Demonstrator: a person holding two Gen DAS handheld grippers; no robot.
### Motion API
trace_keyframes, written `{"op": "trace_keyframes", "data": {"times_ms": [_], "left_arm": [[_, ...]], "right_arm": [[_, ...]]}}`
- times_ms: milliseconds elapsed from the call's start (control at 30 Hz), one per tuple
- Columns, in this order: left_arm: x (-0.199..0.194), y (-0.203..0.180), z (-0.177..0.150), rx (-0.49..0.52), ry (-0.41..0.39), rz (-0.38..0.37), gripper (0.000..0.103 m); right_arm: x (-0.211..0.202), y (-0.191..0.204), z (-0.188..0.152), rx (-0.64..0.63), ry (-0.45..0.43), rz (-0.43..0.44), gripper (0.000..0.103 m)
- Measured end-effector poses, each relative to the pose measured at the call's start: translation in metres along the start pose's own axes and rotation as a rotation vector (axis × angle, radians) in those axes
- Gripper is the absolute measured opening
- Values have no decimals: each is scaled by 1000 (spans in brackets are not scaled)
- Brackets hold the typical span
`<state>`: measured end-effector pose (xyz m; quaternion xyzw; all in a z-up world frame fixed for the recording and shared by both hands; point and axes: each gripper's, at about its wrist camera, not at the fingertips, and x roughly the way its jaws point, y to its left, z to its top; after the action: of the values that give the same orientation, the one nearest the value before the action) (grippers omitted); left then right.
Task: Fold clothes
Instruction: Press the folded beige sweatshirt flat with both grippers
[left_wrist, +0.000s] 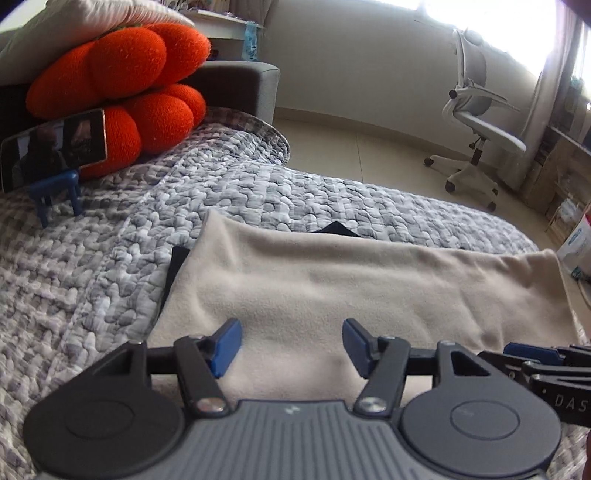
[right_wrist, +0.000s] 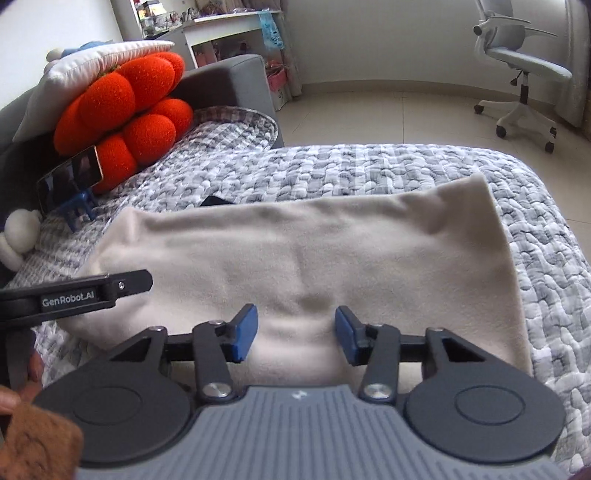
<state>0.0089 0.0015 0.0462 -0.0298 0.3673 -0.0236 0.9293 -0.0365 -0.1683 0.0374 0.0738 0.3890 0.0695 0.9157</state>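
Beige fleece garment (left_wrist: 369, 288) lies folded flat on grey quilted bedspread (left_wrist: 92, 277) — right before you. Your left gripper (left_wrist: 291, 341) hovers over near edge, jaws apart, nothing between. Your right gripper (right_wrist: 295, 334) likewise — spread, empty, just beside left. Orange cushion (right_wrist: 122, 107) well behind.

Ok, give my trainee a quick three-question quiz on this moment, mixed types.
1. True or false: the left gripper is clamped on the beige cloth.
2. What props up the phone? A) the chair B) a small blue stand C) nothing
3. Fill in: the red cushion sits under a ___ pillow.

Key:
1. False: its jaws are open above the cloth, as are those of the right gripper.
2. B, with the phone leaning back on the cushion.
3. White.
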Motion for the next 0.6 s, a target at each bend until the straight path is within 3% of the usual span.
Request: {"op": "trace_keyframes", "data": {"times_ms": [67,233,400,533,600], "left_arm": [[-3,-8,-2,21,4,24,61],[-21,-37,-9,93,3,-45,61],[-11,-38,-17,137,43,2,61],[-7,-14,-12,59,47,0,61],[-6,-3,-11,31,48,-4,61]], "right_arm": [[0,2,-1,-29,3,-11,46],[-3,-14,1,56,10,-3,42],[-7,-30,0,101,35,2,27],[-13,-51,-1,169,47,14,12],[-17,-60,-1,192,43,4,12]]}}
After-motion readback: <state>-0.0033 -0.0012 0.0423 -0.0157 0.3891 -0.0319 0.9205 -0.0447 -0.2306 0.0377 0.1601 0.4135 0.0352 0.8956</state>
